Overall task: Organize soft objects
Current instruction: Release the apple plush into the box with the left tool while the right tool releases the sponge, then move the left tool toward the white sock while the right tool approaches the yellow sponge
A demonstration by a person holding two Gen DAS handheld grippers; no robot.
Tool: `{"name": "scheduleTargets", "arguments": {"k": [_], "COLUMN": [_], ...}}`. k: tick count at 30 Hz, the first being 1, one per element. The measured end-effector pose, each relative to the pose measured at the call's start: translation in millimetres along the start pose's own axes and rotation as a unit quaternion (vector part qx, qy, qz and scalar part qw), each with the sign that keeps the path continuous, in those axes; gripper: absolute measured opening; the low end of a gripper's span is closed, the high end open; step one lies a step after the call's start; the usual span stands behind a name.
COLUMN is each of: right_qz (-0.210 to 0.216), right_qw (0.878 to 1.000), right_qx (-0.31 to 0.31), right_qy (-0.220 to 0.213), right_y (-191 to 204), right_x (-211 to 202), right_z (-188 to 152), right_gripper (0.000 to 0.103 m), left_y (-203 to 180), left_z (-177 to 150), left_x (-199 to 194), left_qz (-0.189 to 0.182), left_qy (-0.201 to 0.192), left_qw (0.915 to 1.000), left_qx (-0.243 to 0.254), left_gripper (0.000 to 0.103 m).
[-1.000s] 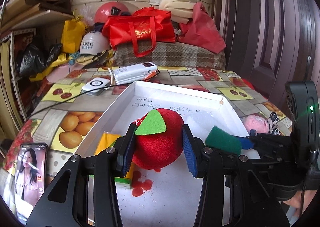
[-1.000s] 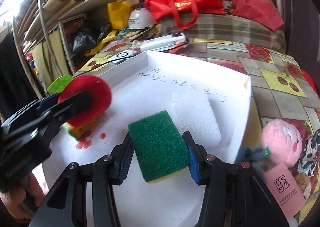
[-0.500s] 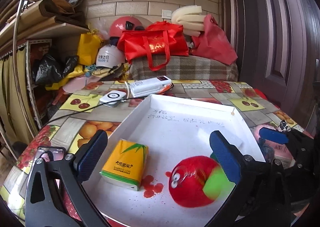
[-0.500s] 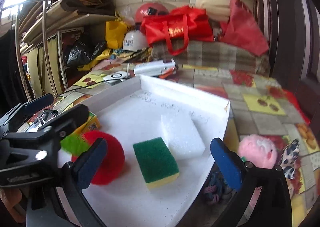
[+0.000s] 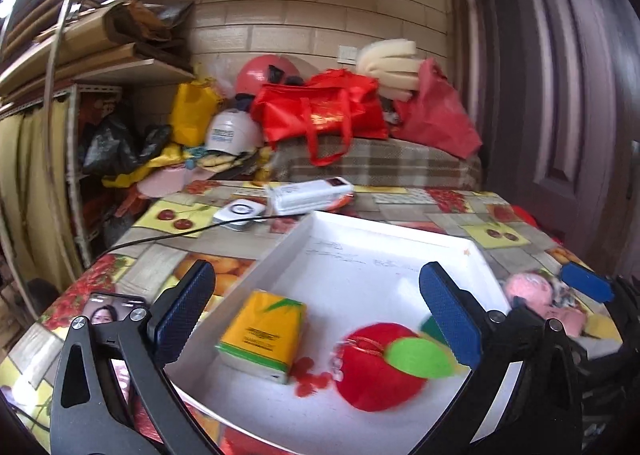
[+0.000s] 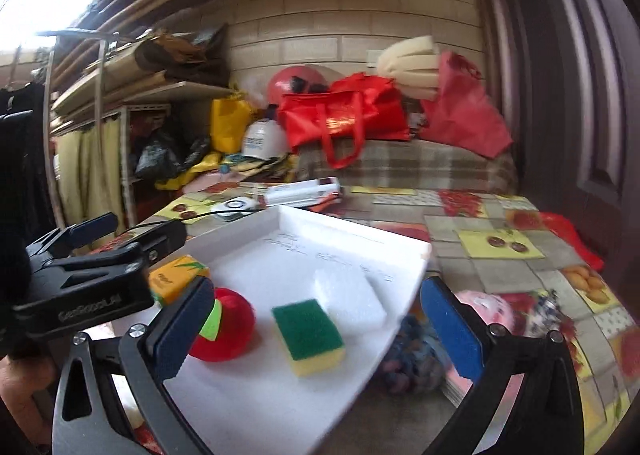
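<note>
A white foam tray (image 5: pixel 360 231) (image 6: pixel 356 233) lies on the patterned table. In it are a red plush apple with a green leaf (image 5: pixel 380 371) (image 6: pixel 228 329), a yellow tissue pack (image 5: pixel 264 335) (image 6: pixel 176 281), a green-and-yellow sponge (image 6: pixel 310 333) and a white foam block (image 6: pixel 350 301). My left gripper (image 5: pixel 316 319) is open and empty above the tray's near side. My right gripper (image 6: pixel 316 333) is open and empty above the sponge. The left gripper also shows in the right wrist view (image 6: pixel 132 237).
A pink plush toy (image 5: pixel 532 289) (image 6: pixel 488 309) and a blue-grey knitted item (image 6: pixel 412 355) lie right of the tray. A phone (image 5: pixel 112 313), a white charger (image 5: pixel 240 211) and a white device (image 5: pixel 308 191) lie on the table. Red bags (image 5: pixel 320 111) stand behind.
Both grippers opened and drew back and up. The left let go of the red apple, the right let go of the green sponge; both now lie in the tray.
</note>
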State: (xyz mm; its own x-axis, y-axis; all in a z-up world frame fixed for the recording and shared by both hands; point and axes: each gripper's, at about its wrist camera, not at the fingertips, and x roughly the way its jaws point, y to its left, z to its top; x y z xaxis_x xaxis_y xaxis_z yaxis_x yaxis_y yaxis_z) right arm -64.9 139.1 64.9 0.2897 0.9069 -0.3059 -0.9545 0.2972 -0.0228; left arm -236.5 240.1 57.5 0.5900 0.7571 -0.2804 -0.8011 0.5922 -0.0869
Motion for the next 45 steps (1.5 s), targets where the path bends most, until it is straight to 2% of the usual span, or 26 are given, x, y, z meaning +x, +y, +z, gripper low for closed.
{"name": "scheduleTargets", "arguments": {"k": [4, 8, 12, 16, 17, 19, 22, 25, 27, 30, 33, 39, 45], "right_qz": [-0.027, -0.023, -0.033, -0.026, -0.032, -0.061, -0.110, -0.140, -0.137, -0.110, -0.089, -0.058, -0.061], "right_qw": [0.999, 1.000, 0.999, 0.995, 0.994, 0.990, 0.986, 0.983, 0.982, 0.976, 0.971, 0.978, 0.981], "right_qx": [0.020, 0.018, -0.005, 0.041, 0.049, 0.061, 0.076, 0.100, 0.127, 0.183, 0.211, 0.169, 0.137], "right_qy": [-0.005, -0.010, -0.031, -0.083, -0.093, -0.110, -0.104, -0.065, -0.023, 0.051, 0.074, 0.108, 0.121], "right_y": [-5.8, -10.6, -19.1, -59.2, -68.7, -93.9, -130.2, -169.0, -193.8, -223.6, -231.7, -214.3, -203.7], "right_x": [-9.1, -20.8, -45.2, -84.6, -91.9, -107.3, -120.3, -120.7, -113.3, -93.3, -85.5, -76.0, -71.6], "right_z": [-2.6, -5.9, -8.8, -13.2, -14.7, -17.6, -21.3, -23.8, -28.0, -40.5, -46.3, -48.6, -48.1], "right_gripper": [0.103, 0.103, 0.103, 0.103, 0.103, 0.103, 0.103, 0.103, 0.103, 0.103, 0.100, 0.098, 0.098], "left_y": [-8.7, -11.5, -39.2, -77.0, -86.2, -105.8, -134.4, -166.1, -184.7, -209.8, -224.6, -228.1, -226.3], "left_z": [-1.8, -3.3, -4.0, -9.2, -10.4, -14.1, -20.5, -27.2, -31.4, -38.1, -45.1, -51.5, -52.7], "left_x": [-4.1, -8.4, -18.1, -31.4, -35.0, -44.2, -50.0, -47.4, -40.9, -35.1, -34.4, -23.1, -20.9], "left_qz": [-0.036, -0.089, -0.110, -0.150, -0.169, -0.225, -0.286, -0.311, -0.333, -0.343, -0.336, -0.308, -0.305], "left_qy": [0.015, 0.023, 0.011, 0.008, 0.008, 0.009, 0.039, 0.086, 0.122, 0.156, 0.173, 0.194, 0.196], "left_qw": [0.9991, 0.9947, 0.9938, 0.9851, 0.9808, 0.9670, 0.9462, 0.9305, 0.9166, 0.9046, 0.8991, 0.9029, 0.9035], "left_qx": [-0.016, -0.045, 0.014, 0.083, 0.097, 0.120, 0.146, 0.173, 0.185, 0.200, 0.221, 0.229, 0.228], "left_gripper": [0.103, 0.103, 0.103, 0.103, 0.103, 0.103, 0.103, 0.103, 0.103, 0.103, 0.102, 0.102, 0.102]}}
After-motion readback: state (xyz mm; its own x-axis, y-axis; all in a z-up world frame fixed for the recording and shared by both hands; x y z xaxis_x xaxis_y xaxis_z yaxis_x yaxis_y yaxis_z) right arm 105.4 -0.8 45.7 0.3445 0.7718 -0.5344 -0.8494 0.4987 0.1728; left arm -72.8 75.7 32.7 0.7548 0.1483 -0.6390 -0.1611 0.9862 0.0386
